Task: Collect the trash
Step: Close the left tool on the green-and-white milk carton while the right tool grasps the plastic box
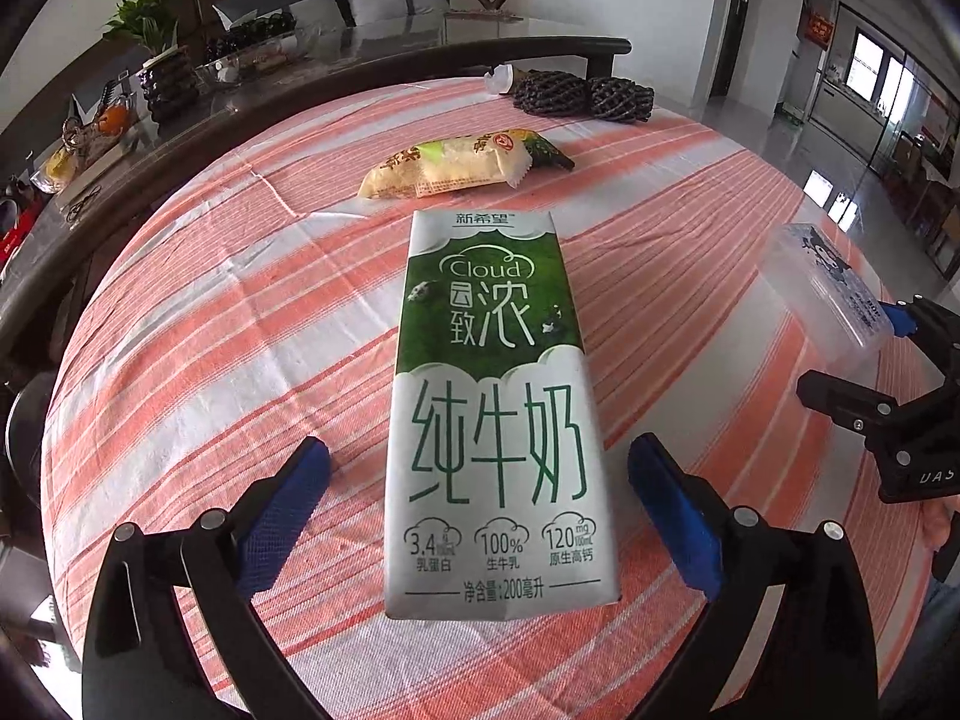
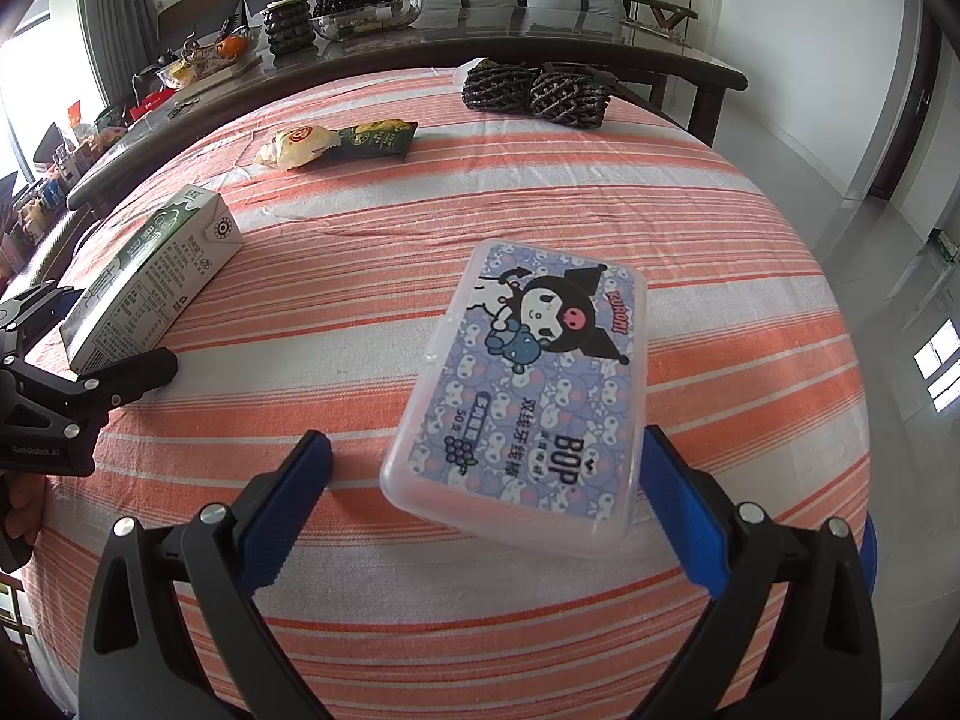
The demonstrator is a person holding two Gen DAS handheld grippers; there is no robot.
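Observation:
A green and white milk carton lies flat on the striped cloth, lengthwise between the fingers of my left gripper. That gripper is open, with a gap between each blue pad and the carton's sides. A clear plastic floss-pick box with a cartoon label sits between the fingers of my right gripper, also open. The box's right edge meets the right pad, and the left pad stands clear of it. Farther back lie a yellow snack wrapper and a dark green packet.
Two dark woven bundles and a crumpled white scrap sit at the far edge of the round table. Behind it stands a dark glass-topped table with a plant and bowls. The floor drops away on the right.

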